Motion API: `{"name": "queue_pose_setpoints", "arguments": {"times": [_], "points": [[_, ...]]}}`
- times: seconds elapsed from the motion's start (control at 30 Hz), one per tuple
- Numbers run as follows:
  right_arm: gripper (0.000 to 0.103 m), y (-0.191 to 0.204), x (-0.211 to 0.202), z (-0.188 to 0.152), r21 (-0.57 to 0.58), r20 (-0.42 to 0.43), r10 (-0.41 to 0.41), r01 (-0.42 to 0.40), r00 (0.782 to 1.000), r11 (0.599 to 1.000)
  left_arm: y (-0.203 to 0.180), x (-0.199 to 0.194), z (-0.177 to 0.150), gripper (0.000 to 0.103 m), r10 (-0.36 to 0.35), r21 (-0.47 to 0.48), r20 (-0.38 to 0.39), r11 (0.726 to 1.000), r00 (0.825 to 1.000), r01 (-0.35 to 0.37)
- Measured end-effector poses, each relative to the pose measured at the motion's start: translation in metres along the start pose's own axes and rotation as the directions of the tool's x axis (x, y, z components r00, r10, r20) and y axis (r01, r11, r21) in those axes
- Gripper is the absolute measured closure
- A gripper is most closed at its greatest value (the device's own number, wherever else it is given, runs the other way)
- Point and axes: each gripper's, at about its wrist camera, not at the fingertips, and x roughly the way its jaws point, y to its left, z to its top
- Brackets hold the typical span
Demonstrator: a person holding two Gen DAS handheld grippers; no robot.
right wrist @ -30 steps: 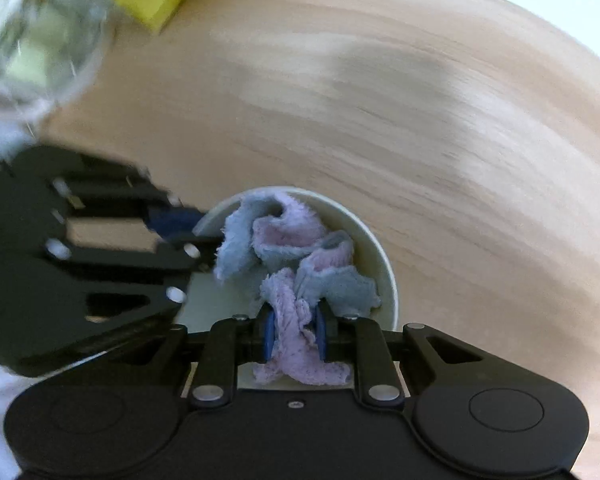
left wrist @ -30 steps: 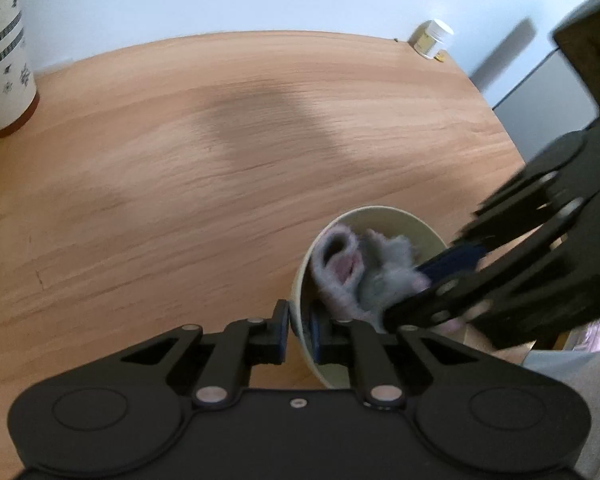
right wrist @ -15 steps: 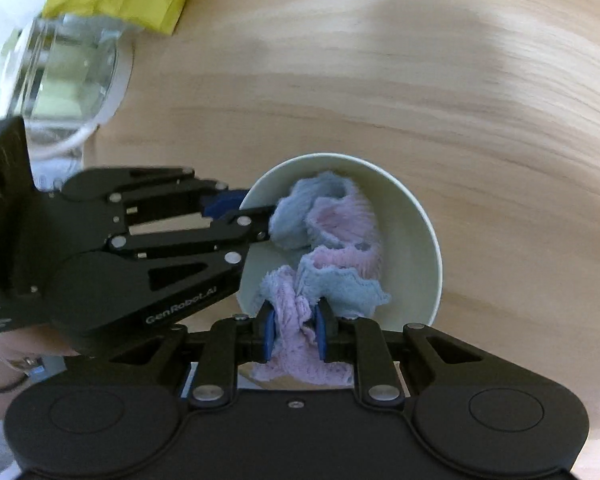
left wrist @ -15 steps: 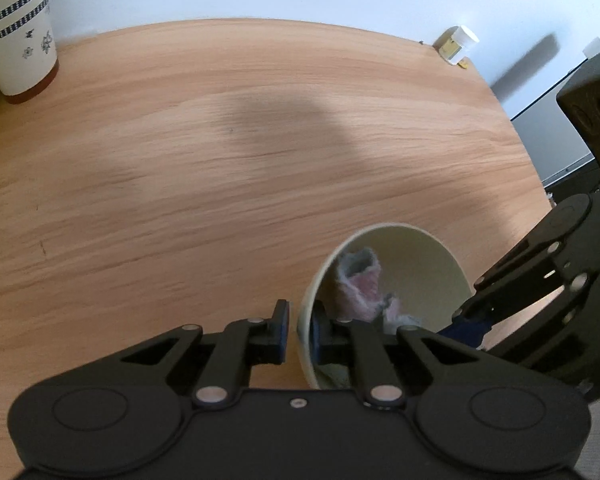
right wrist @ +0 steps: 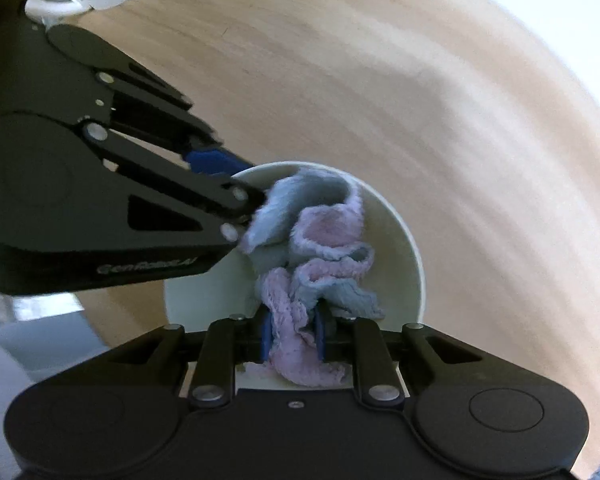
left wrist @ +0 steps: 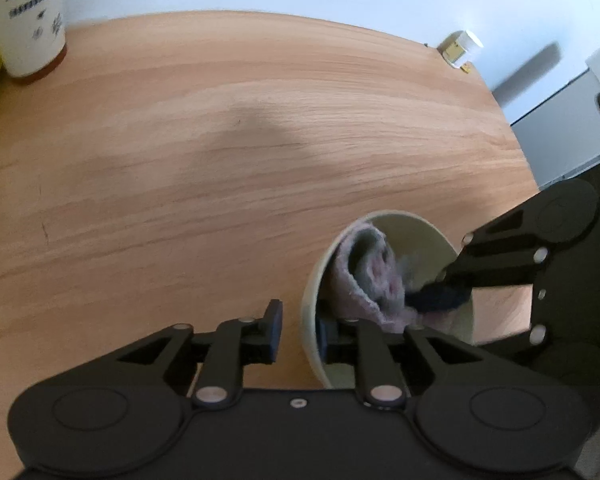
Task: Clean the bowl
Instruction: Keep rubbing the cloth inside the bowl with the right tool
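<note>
One wooden table (left wrist: 220, 140) fills both views, ahead of both claws. On it stands one pale bowl (right wrist: 408, 248), the largest loose thing, right at the tips of both claws.

The left claw (left wrist: 298, 330) straddles the bowl's near rim: one finger outside the wall, the other inside. In its own view a gap shows between the outer pad and the wall, so I cannot tell whether it is actually pinching the rim.

The right claw (right wrist: 292, 332) is clenched on one pink-and-blue cloth (right wrist: 320, 236), a bunched fold squeezed between its two blue pads. The rest of the cloth spills forward from that claw into the bowl, pressed against the inner wall.

Far ahead of the left claw and to its left stands one patterned paper cup (left wrist: 30, 20). Far ahead to its right, at the table's back edge, sits one small white-lidded jar (left wrist: 462, 48).
</note>
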Motion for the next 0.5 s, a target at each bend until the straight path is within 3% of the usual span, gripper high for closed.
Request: {"name": "queue_pose_setpoints", "arguments": {"times": [0.07, 0.17, 0.27, 0.37, 0.5], "points": [[0.079, -0.006, -0.010, 0.001, 0.044, 0.026, -0.002, 0.001, 1.000, 0.999, 0.003, -0.005, 0.000, 0.079, -0.025, -0.027, 0.013, 0.999, 1.000, 0.025], [0.079, -0.032, -0.030, -0.001, 0.204, 0.099, 0.130, -0.148, 0.987, 0.968, 0.008, -0.014, -0.001, 0.064, -0.053, -0.073, 0.042, 0.996, 0.998, 0.056], [0.079, -0.057, -0.040, -0.007, 0.338, 0.175, 0.253, -0.300, 0.951, 0.892, 0.016, -0.028, -0.005, 0.063, -0.084, -0.140, 0.080, 0.986, 0.993, 0.095], [0.079, -0.075, -0.038, -0.013, 0.436, 0.243, 0.367, -0.439, 0.898, 0.786, 0.023, -0.041, -0.013, 0.062, -0.084, -0.185, 0.121, 0.977, 0.989, 0.106], [0.079, -0.085, -0.027, -0.022, 0.510, 0.295, 0.456, -0.542, 0.840, 0.668, 0.021, -0.041, -0.024, 0.064, -0.052, -0.176, 0.121, 0.982, 0.991, 0.073]]}}
